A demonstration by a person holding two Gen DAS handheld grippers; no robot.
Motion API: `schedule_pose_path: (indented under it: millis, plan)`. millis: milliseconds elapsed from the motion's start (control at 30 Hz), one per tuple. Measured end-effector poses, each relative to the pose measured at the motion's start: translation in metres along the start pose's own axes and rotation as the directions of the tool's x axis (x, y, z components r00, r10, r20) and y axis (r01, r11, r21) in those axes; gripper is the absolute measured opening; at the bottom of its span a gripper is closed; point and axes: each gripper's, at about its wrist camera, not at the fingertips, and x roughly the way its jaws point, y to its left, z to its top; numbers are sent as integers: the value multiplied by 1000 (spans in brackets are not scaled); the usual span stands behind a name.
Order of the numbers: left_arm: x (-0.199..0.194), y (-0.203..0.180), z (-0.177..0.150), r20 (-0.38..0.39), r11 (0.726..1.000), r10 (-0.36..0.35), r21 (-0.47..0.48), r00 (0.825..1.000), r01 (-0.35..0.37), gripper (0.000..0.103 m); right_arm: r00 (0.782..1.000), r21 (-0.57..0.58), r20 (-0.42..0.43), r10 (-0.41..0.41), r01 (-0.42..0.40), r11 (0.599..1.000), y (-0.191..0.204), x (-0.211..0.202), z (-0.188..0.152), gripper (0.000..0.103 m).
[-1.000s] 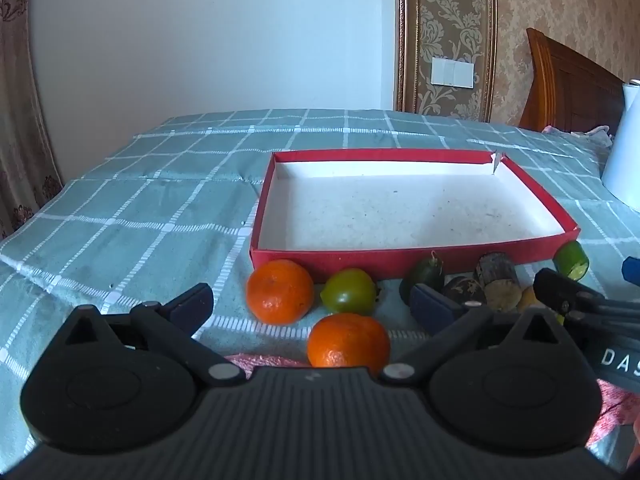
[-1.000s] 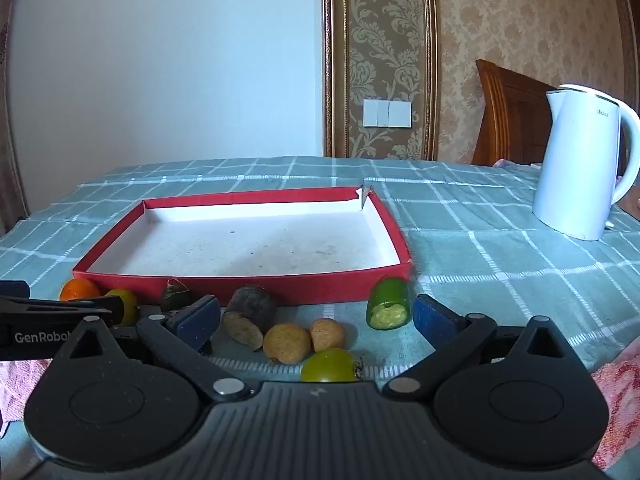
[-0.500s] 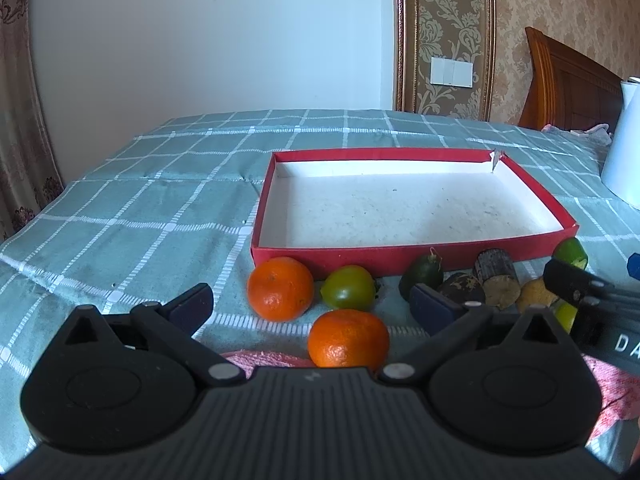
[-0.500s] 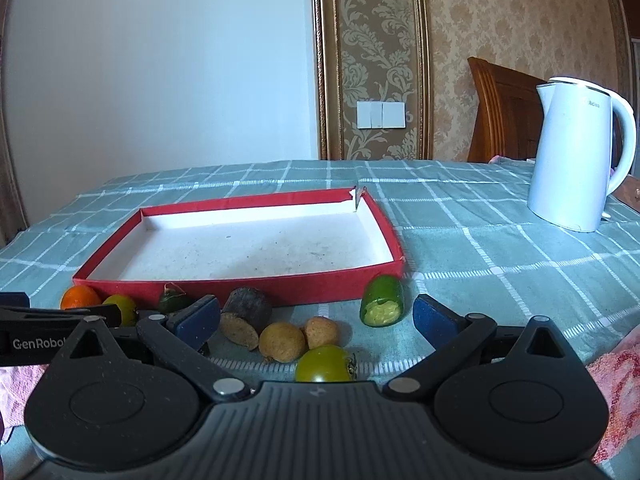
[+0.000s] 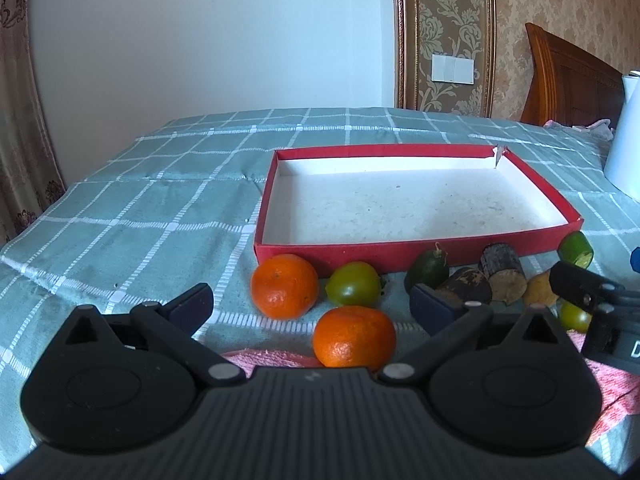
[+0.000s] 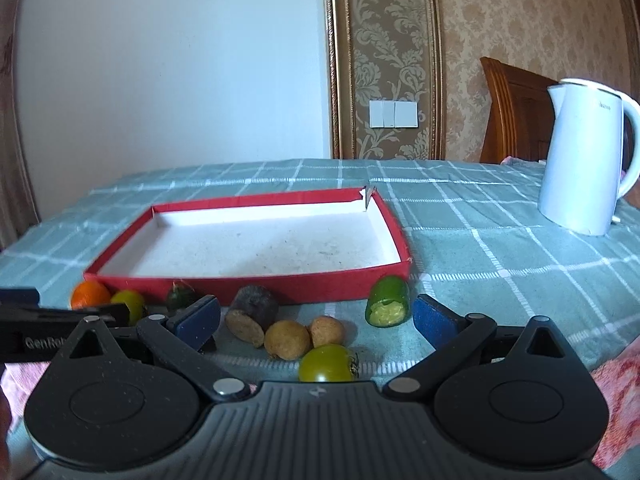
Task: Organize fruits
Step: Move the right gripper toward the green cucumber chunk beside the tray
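Left wrist view: the left claw (image 5: 312, 300) is held open over a round orange mandarin (image 5: 354, 337), near the empty red cardboard tray (image 5: 416, 250). The right claw (image 6: 316, 316) is spread too. Nothing is gripped; closing on it is judged next.

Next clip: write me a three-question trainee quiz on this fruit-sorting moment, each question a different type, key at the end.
1. True or false: the red box already holds fruit.
2. Multiple choice: how many oranges lie near the left gripper in the left wrist view? A) one B) two C) four
3. Fill in: the white kettle stands to the ____ of the box in the right wrist view.

Key:
1. False. Its white floor is bare; all the fruit lies on the cloth in front of it.
2. B: one orange by the box wall, another nearer the gripper.
3. Right. The right gripper is open and holds nothing.
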Motion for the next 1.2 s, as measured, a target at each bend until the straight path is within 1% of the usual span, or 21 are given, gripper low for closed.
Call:
schedule_pose_path:
  millis: [67,267,533,733,833,1100,1200]
  plan:
    - [0,1,-1,-2,1000,-1,-2,1000,1,103,1000,8,2,0,0,1000,-1,0,-1,103]
    - [5,3,-5,-12,1000,0,-1,1000,0,103,999,-24,19,-29,30,999,-4,-2,-3,103]
    - [7,1,-6,-14,1000,-2,8,1000,2,103,1000,-25,-9,-8,8,1000,-9,4,-3,103]
    - [10,0,-7,-17,1000,-4,12,1000,4,103,1000,-27,3,1,-1,1000,-9,2,-2,103]
    - [9,-1,-7,-15,1000,-6,13,1000,6,103,1000,-13,-6,11,-11,1000,-11,3,0,103]
    - [7,2,-11,-1,1000,-20,12,1000,20,103,1000,-18,-10,-1,0,1000,-19,-1,-3,103]
    - [10,3,-14,-4,1000,-22,15,1000,22,103,1000,-37,0,-23,23,999,-22,-5,-5,103]
